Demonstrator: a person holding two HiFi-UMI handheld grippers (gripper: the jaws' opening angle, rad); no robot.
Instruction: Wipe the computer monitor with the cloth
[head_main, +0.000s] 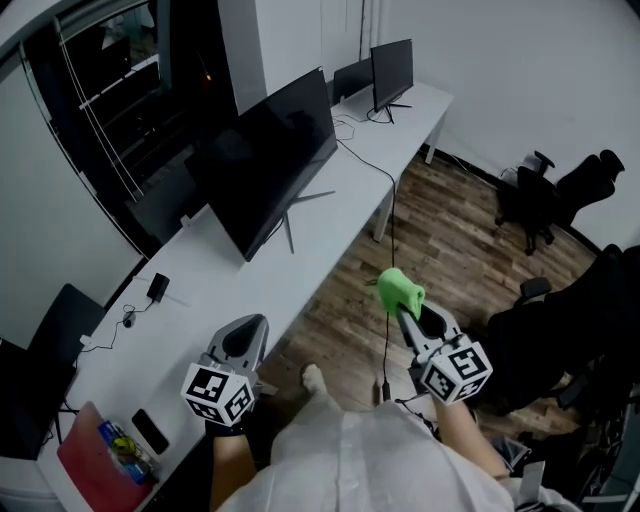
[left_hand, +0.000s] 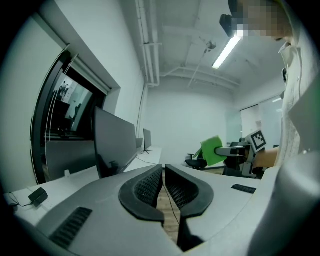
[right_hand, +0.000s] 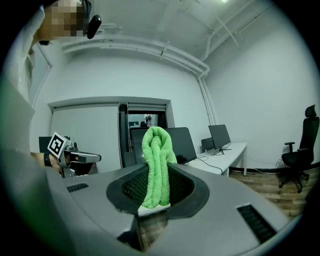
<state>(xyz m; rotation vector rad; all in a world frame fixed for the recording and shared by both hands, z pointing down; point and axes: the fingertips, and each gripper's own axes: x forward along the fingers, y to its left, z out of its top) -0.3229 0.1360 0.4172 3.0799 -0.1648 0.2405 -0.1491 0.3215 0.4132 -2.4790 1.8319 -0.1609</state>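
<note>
A large dark computer monitor (head_main: 275, 160) stands on the long white desk (head_main: 230, 290), its screen facing right toward the floor side. My right gripper (head_main: 408, 308) hovers over the wooden floor to the right of the desk, shut on a folded green cloth (head_main: 399, 290) that sticks out past its tips. In the right gripper view the cloth (right_hand: 157, 165) stands upright between the pads, with the monitor (right_hand: 180, 144) behind it. My left gripper (head_main: 243, 338) hangs over the desk's front edge, shut and empty; its pads (left_hand: 150, 186) meet. The monitor (left_hand: 114, 141) is ahead on the left in the left gripper view.
Two more monitors (head_main: 390, 72) stand at the desk's far end. Cables, a small black adapter (head_main: 157, 288), a phone (head_main: 149, 430) and a red folder (head_main: 85, 465) lie on the desk. Black office chairs (head_main: 545, 195) stand on the wooden floor at right.
</note>
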